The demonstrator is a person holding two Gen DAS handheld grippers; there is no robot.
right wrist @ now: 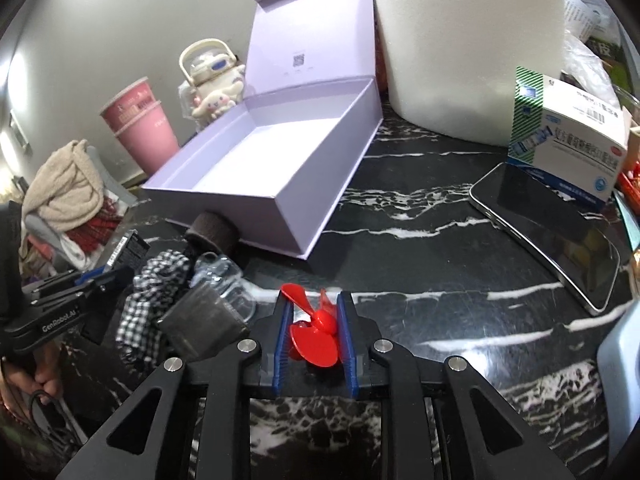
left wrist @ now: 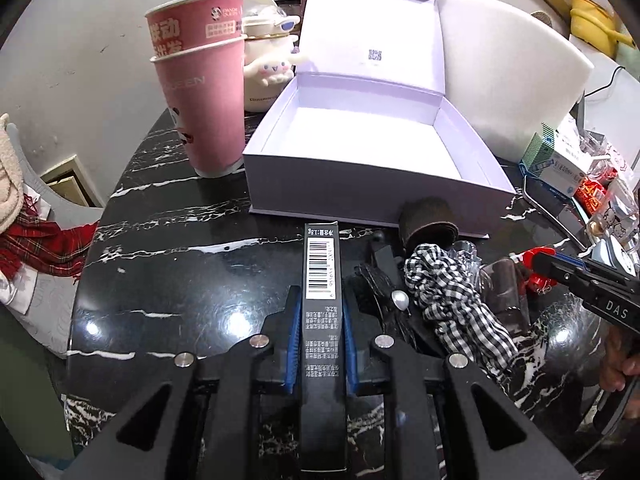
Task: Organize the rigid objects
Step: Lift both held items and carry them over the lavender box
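Note:
My left gripper [left wrist: 320, 300] is shut on a slim black carton [left wrist: 320, 276] with a barcode label, held lengthwise above the black marble table [left wrist: 168, 264]. My right gripper [right wrist: 314, 300] is shut on a red plastic hair clip [right wrist: 314, 330] with petal-shaped wings. An open lavender box [left wrist: 360, 136], empty inside and with its lid upright, stands just beyond both grippers; in the right wrist view the box [right wrist: 260, 152] is up and to the left. Between the two grippers lies a heap with a black-and-white checked cloth [left wrist: 452, 292], a brown roll [left wrist: 426, 220] and clear plastic pieces.
Two stacked pink paper cups [left wrist: 204, 92] and a white cartoon kettle [left wrist: 268, 64] stand left of the box. A large white foam block [right wrist: 468, 40] stands behind it. A phone [right wrist: 548, 236] and a medicine box [right wrist: 572, 136] lie right. A plaid scarf [left wrist: 44, 248] hangs off the table's left edge.

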